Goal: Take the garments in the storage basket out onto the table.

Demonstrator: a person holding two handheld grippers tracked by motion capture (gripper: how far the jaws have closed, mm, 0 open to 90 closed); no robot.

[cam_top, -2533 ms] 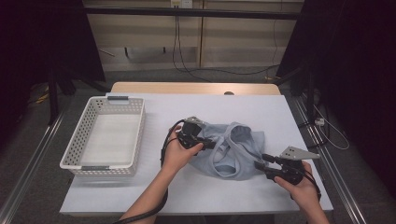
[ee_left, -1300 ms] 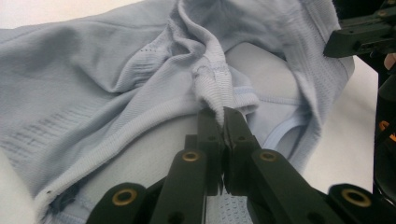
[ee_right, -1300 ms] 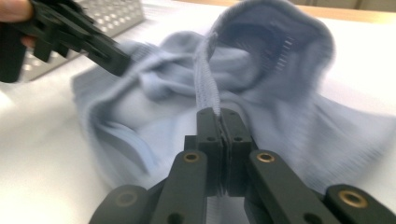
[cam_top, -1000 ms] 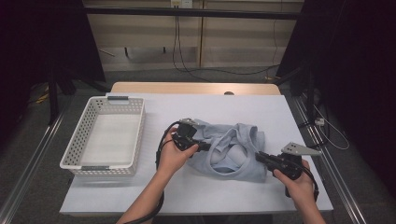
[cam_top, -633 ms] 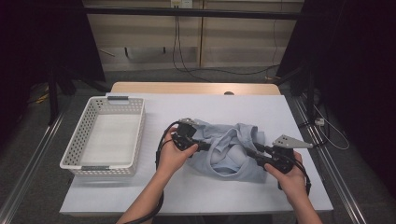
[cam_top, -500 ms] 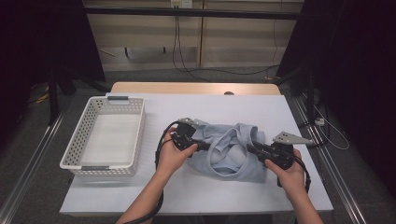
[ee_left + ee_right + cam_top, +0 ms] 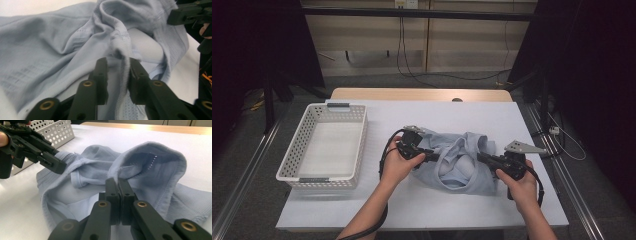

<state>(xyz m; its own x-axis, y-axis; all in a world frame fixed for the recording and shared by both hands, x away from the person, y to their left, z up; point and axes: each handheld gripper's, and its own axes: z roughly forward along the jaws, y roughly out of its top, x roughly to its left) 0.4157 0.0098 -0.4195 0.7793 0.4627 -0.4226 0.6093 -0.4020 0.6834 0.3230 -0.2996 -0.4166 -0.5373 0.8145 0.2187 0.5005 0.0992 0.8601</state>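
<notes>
A light blue garment point(image 7: 460, 167) lies crumpled on the white table point(image 7: 422, 210). My left gripper point(image 7: 432, 157) is at its left side. In the left gripper view its jaws point(image 7: 117, 72) have just been opening and stand apart, with a ribbed hem point(image 7: 124, 75) hanging loose between them. My right gripper point(image 7: 482, 158) is at the garment's right side. Its jaws point(image 7: 119, 183) have just closed and pinch a raised fold of the cloth point(image 7: 150, 157). The left gripper point(image 7: 53, 162) also appears in the right gripper view, at the far hem.
A white perforated basket point(image 7: 360, 145) stands on the left of the table, a hand's width from the left gripper; it is seen again in the right gripper view point(image 7: 53, 130). Bare table lies in front of and behind the garment. The table's right edge is close to my right hand.
My right hand has moved left from the table's right side onto the garment's edge. The left hand has kept its place at the left hem.
</notes>
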